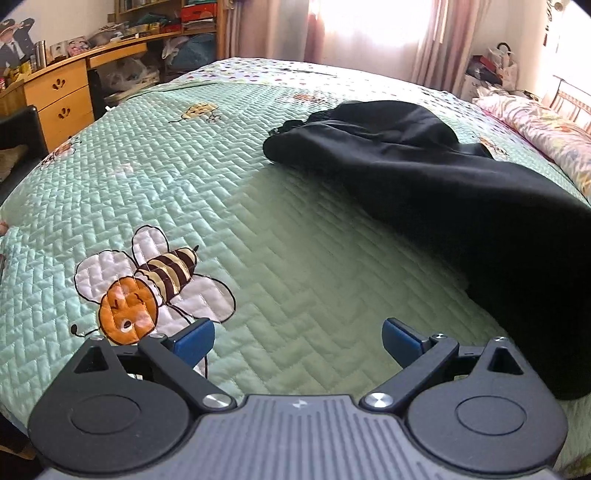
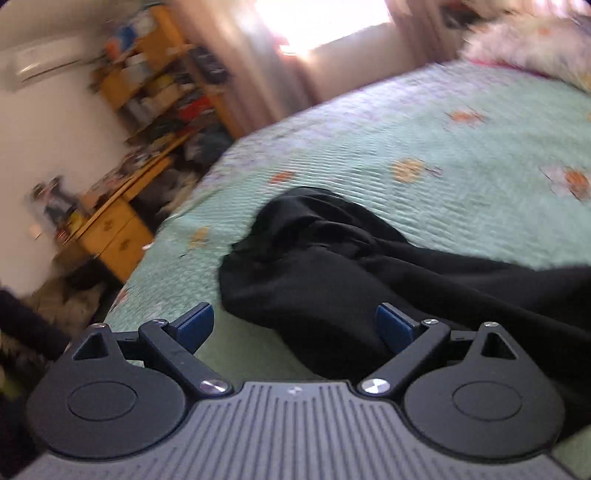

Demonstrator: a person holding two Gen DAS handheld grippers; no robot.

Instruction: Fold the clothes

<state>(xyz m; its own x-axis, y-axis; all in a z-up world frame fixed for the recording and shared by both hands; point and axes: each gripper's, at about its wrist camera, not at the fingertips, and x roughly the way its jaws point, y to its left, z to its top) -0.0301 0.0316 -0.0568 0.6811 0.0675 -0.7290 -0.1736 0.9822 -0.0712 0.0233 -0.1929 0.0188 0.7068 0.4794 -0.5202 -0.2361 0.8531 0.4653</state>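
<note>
Black garment [image 1: 424, 177] lies rumpled on the green quilted bedspread [image 1: 258, 229], long axis running from near-right to far-centre. It is ahead-right of the left gripper [image 1: 298, 338], directly under the right gripper [image 2: 294, 326], so right is nearer. Both spread wide, holding nothing. Cloth matte, limp, creased; right view blurred.

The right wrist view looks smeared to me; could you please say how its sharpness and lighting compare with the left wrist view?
Right wrist view: motion blur smears the shelves and quilt, and the window is blown out. Left wrist view: sharp, quilt stitching and bee crisp, window glare too, black garment nearly detailless.
</note>
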